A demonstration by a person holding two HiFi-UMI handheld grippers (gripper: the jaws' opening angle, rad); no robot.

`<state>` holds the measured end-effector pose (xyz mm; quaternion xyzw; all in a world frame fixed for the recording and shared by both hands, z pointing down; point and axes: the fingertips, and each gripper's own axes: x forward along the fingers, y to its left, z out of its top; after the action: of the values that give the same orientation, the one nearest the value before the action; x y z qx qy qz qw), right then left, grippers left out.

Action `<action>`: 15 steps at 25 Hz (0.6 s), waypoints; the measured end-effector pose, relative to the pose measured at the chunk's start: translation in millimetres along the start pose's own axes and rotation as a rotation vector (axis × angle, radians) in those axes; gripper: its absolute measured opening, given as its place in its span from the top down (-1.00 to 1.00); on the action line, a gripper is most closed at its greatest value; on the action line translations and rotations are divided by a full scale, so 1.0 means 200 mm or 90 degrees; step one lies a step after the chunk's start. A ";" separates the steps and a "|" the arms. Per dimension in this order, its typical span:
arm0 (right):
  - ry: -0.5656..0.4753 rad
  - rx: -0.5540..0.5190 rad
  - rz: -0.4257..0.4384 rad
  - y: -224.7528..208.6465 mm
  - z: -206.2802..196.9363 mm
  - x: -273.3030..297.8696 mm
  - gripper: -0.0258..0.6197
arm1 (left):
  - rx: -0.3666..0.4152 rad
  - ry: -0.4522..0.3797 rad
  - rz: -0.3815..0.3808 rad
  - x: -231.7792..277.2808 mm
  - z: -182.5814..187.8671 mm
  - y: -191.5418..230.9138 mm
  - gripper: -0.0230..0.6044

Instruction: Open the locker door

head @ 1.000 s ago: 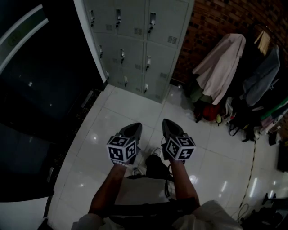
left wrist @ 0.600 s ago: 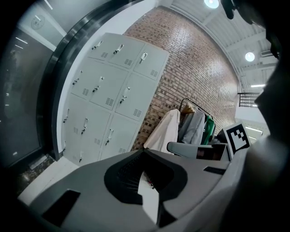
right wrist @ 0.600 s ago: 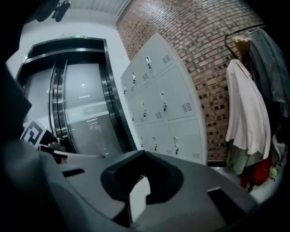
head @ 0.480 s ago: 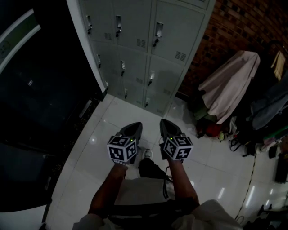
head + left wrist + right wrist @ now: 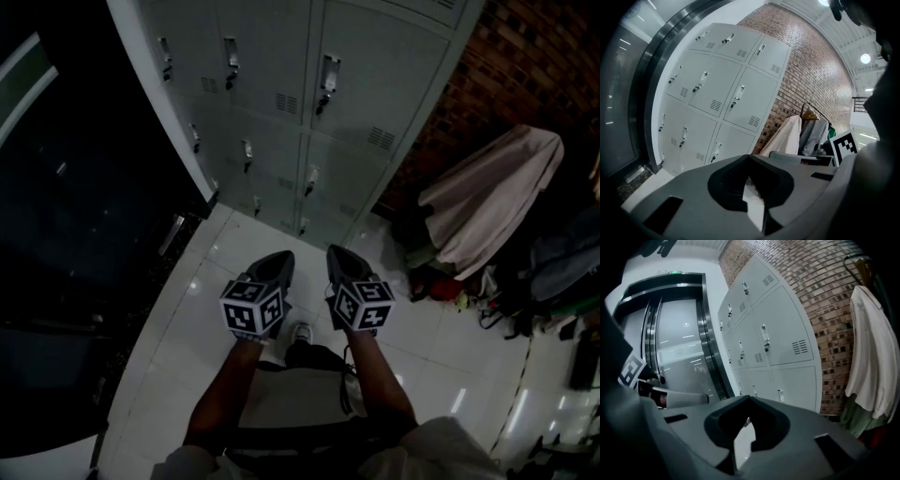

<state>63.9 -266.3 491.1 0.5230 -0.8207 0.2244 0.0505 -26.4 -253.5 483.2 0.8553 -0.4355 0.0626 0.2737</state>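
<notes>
A grey metal locker cabinet [image 5: 281, 103] stands ahead, with several doors that are all shut, each with a small latch handle [image 5: 325, 82]. It also fills the left gripper view [image 5: 719, 93] and the right gripper view [image 5: 773, 341]. My left gripper [image 5: 278, 259] and right gripper [image 5: 336, 253] are held side by side at waist height over the white floor, pointing at the lockers and well short of them. Both pairs of jaws are shut with nothing between them. No door or handle is touched.
A brick wall [image 5: 525, 66] runs to the right of the lockers. Pale garments [image 5: 487, 202] hang on a rack there, with bags [image 5: 450, 281] on the floor below. A dark glass door frame [image 5: 84, 187] is at the left. White tiles [image 5: 216, 272] lie underfoot.
The lockers have grown larger and closer in the head view as the person walked toward them. Both grippers keep the same side-by-side pose, jaws shut.
</notes>
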 end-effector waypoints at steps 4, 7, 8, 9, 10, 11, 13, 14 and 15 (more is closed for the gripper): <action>0.012 -0.014 0.002 -0.10 0.01 0.18 0.86 | 0.003 0.011 0.009 0.17 0.03 0.08 0.93; 0.022 -0.013 -0.001 -0.15 0.02 0.32 0.74 | -0.005 0.025 0.014 0.28 0.04 0.17 0.93; 0.027 -0.012 -0.003 -0.17 0.01 0.38 0.69 | -0.010 0.030 0.019 0.31 0.05 0.21 0.93; 0.031 -0.009 -0.007 -0.20 0.01 0.44 0.68 | -0.017 0.034 0.022 0.35 0.05 0.25 0.93; 0.035 -0.006 -0.012 -0.22 0.00 0.49 0.61 | -0.025 0.037 0.025 0.38 0.05 0.29 0.93; 0.039 -0.002 -0.018 -0.25 -0.01 0.55 0.54 | -0.031 0.041 0.026 0.41 0.06 0.34 0.93; 0.044 0.006 -0.031 -0.30 -0.02 0.67 0.47 | -0.036 0.052 0.031 0.47 0.06 0.42 0.93; 0.047 0.008 -0.038 -0.32 -0.03 0.74 0.47 | -0.038 0.058 0.033 0.50 0.06 0.46 0.93; 0.052 0.010 -0.046 -0.35 -0.04 0.80 0.44 | -0.040 0.064 0.033 0.53 0.07 0.50 0.93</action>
<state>53.2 -420.6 571.2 0.5430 -0.7968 0.2500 0.0879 -41.4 -382.9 549.3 0.8306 -0.4448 0.0984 0.3204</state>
